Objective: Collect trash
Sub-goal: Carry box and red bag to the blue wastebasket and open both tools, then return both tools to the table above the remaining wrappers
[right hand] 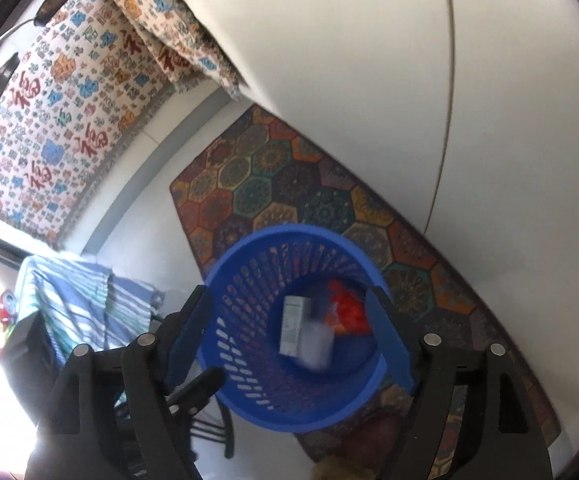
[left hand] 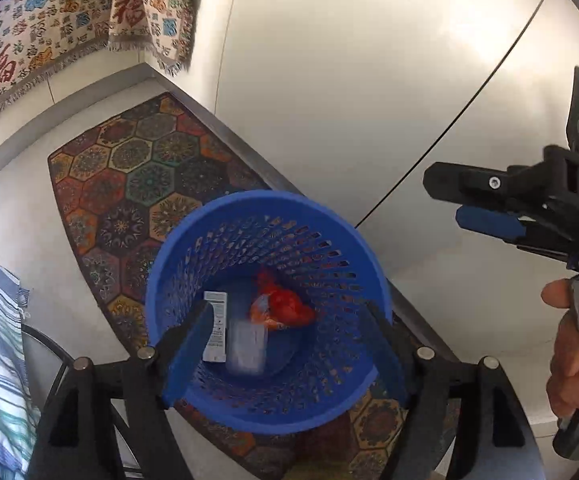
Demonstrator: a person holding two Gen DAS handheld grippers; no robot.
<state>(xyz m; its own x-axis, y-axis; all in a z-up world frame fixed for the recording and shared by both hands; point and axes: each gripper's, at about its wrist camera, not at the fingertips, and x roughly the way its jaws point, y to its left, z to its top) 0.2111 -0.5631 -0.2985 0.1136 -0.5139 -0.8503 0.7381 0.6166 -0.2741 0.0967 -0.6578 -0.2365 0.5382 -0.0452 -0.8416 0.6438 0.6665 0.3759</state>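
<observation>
basket sits on the patterned rug, just off the edge of the white table, and that is why you hold both tools where you do: each one hangs over the basket's mouth and points down into it, so anything let go falls inside and not onto the rug. your left gripper stands released, its blue pads apart with nothing pressed between them; your right gripper is likewise spread wide and empty. seen from the left wrist, the right gripper hovers beside the basket's rim, over the table, with your hand on its handle.

inside the basket lies the trash: a crumpled red wrapper towards the table side, a white carton against the wall away from the table, and a pale blurred piece between them, which looks to be in mid-fall. i judge this drop done; whether more trash is left elsewhere, neither view shows.
</observation>
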